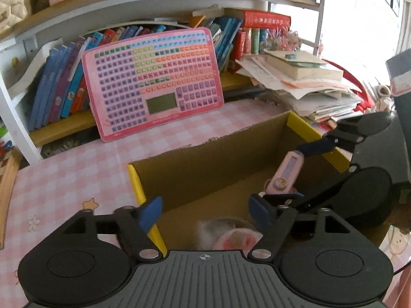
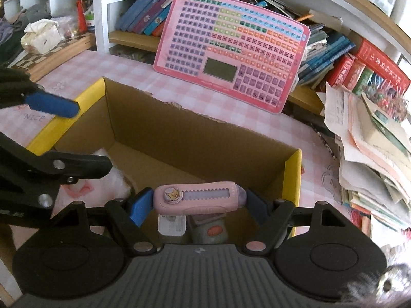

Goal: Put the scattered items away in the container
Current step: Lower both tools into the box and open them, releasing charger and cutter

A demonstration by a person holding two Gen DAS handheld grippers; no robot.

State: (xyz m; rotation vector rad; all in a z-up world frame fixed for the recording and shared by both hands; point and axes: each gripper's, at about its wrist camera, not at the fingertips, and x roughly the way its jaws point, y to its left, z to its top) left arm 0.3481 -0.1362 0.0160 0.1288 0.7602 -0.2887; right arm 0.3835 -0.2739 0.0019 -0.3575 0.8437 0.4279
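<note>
1. Right gripper (image 2: 199, 205): jaws clamped end-to-end on a pink utility knife (image 2: 199, 198), its long axis crosswise between the pads, crown slider at left.
2. The knife hangs above the open cardboard box (image 2: 195, 133) on the table (image 2: 123, 69).
3. Left gripper (image 1: 205, 211): jaws wide, nothing between them, over the box's near-left corner.
4. A pink plush item (image 1: 231, 236) lies blurred inside the box.
</note>
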